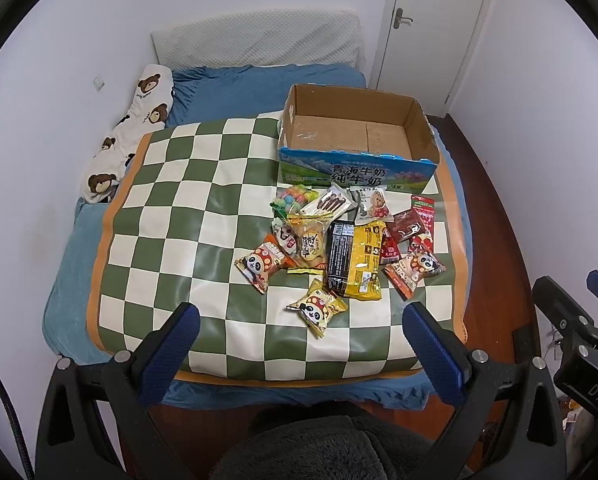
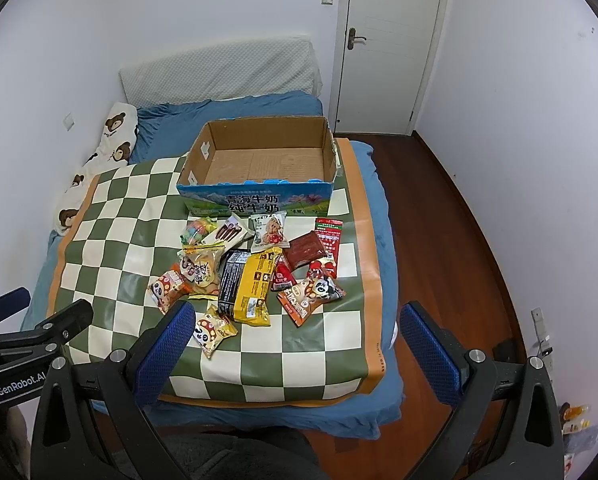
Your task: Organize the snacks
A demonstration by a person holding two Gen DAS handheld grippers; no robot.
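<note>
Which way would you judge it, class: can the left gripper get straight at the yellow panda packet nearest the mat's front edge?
Probably yes. The left gripper is open, and the yellow panda packet lies flat, apart from the pile, with only bare checkered mat around it.

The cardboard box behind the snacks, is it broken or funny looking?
A little. The cardboard box has a ragged, torn blue top edge along its front wall, as if the top was ripped off. It is empty, and the snack packets lie in a loose heap on the checkered mat.
</note>
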